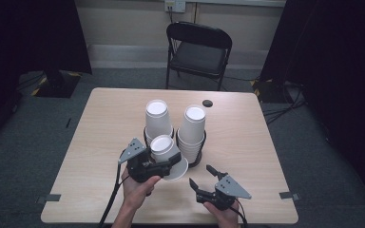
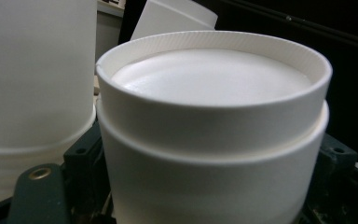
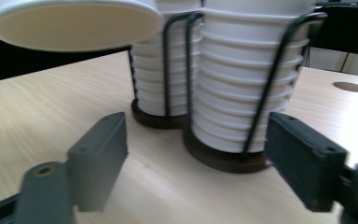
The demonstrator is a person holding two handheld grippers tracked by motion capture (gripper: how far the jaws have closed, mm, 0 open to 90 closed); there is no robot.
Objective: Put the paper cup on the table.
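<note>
Paper cup (image 1: 165, 151): you have it clamped in your left gripper (image 1: 164, 166), upside down and tilted, its closed base facing up and its wide rim (image 1: 179, 172) hanging just above the table (image 1: 104, 142). It sits in front of the two cup stacks, close against them. In the left gripper view the cup (image 2: 214, 140) stands between the dark jaws, which press on its lower wall from both sides; it looks like two cups nested, since a second rim line shows below the base, though the view is too close to be sure.

Your right gripper (image 1: 204, 178) hovers near the table's front edge, to the right of the held cup and apart from it. Its jaws are spread wide with nothing between them. In the right gripper view they point toward the right cup stack (image 3: 247, 79) in its black wire holder (image 3: 265, 88), with the left cup stack (image 3: 154, 70) just behind and beside it, the two holder bases touching or nearly so. The rim of the held cup (image 3: 70, 25) shows at the upper left there, clear of the tabletop.

Both stacks (image 1: 158, 118) (image 1: 192, 128) are inverted white cups near the table's middle. A folding chair (image 1: 197, 52) stands beyond the far edge.
</note>
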